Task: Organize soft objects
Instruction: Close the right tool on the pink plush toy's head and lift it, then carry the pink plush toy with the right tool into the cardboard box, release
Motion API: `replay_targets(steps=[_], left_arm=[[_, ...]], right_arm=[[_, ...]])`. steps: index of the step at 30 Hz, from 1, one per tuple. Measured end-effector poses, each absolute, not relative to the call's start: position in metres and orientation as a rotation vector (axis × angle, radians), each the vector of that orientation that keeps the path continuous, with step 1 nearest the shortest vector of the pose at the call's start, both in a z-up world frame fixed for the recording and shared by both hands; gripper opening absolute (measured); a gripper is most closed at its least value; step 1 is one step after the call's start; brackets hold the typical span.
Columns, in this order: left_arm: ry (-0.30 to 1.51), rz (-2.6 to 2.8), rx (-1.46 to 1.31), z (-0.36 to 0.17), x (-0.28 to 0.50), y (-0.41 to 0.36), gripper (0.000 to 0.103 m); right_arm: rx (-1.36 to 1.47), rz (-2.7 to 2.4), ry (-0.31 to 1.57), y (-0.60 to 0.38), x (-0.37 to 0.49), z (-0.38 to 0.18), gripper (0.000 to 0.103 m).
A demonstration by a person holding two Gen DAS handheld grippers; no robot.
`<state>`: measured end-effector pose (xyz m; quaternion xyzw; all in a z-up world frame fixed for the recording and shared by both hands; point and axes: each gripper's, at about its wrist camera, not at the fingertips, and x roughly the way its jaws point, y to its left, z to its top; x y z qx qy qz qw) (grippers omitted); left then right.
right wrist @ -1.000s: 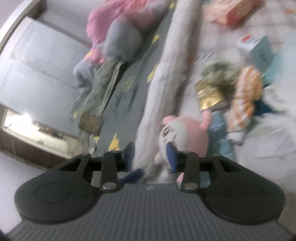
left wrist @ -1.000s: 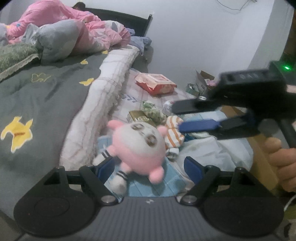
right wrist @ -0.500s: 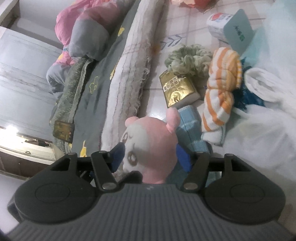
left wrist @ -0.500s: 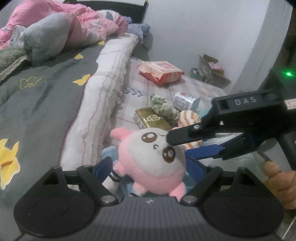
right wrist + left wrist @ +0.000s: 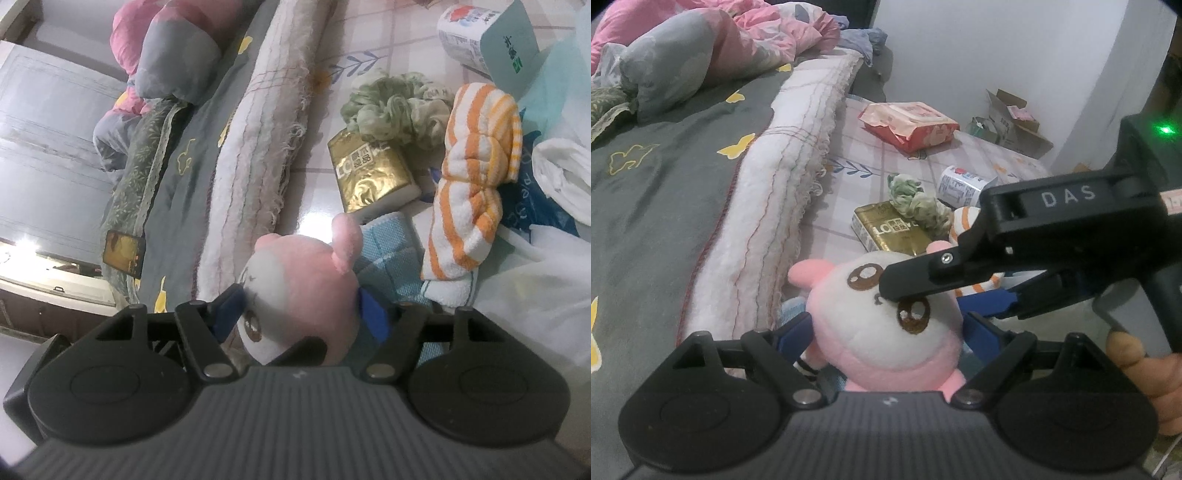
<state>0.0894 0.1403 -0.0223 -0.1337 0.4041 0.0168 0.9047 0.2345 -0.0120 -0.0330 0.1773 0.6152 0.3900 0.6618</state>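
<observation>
A pink and white plush toy (image 5: 886, 325) sits on the floor beside the bed, on a blue cloth (image 5: 391, 266). My left gripper (image 5: 886, 332) is open, its blue pads on either side of the plush's body. My right gripper (image 5: 299, 314) is open too and straddles the plush's head; in the left wrist view it reaches in from the right (image 5: 923, 295), its upper finger over the plush's face. An orange-striped towel (image 5: 472, 206) and a green scrunchie-like cloth (image 5: 395, 107) lie just beyond.
A gold box (image 5: 369, 177) lies by the plush. A tissue pack (image 5: 484, 37), white and blue plastic bags (image 5: 546, 206), a red pack (image 5: 908, 123) and cardboard boxes (image 5: 1008, 118) lie on the tiled floor. The bed (image 5: 665, 177) with its fringed blanket edge (image 5: 768, 206) is at left.
Both grippers have closed in on the plush: it now sits between the left gripper's pads, and the right gripper has come around its head from the right.
</observation>
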Motion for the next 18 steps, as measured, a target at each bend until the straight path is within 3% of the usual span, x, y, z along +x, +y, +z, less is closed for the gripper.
replay_targets(steps=[9, 18], left_arm=[[0.761, 0.029, -0.236, 0.017, 0.067, 0.123, 0.088], [0.656, -0.076, -0.085, 0.077, 0.075, 0.052, 0.088]], right_arm=[[0.442, 0.938, 1.288, -0.038, 0.218, 0.008, 0.064], [0.543, 0.924, 1.096, -0.129, 0.218, 0.064, 0.064]])
